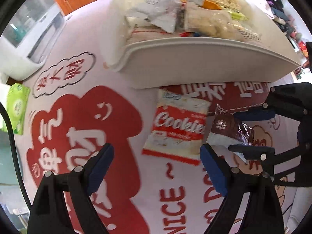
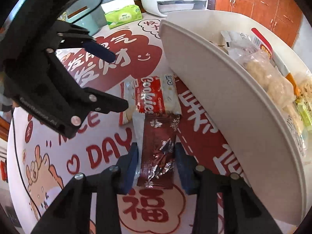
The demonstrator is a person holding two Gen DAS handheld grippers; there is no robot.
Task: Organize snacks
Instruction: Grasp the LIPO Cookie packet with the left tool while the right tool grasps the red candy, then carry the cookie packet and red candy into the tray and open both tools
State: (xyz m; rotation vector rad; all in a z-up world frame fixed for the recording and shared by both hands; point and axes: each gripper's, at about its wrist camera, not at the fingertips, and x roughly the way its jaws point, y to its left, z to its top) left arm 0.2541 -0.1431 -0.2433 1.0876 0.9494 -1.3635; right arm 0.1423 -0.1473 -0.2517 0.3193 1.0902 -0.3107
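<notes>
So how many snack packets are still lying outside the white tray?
2: the red-and-white Cookie packet lies on the tablecloth beside the white plastic tray; the brown snowflake-printed packet sits between the right gripper fingers.

The desk [image 2: 109, 74] wears a white cloth printed with dark red cloud shapes, white characters and a tan cartoon animal. The cookie packet [image 1: 178, 131] is red and white with white script lettering. The brown snack wrapper [image 2: 158, 152] carries silver snowflakes (one edge is plain white). The bin [image 2: 224, 97] is off-white. Both the left tool [image 1: 157, 167] and right tool [image 2: 157, 165] are black with blue pads. The tissue pack [image 2: 122, 15] is green, the cabinets [image 2: 263, 3] reddish-brown.
</notes>
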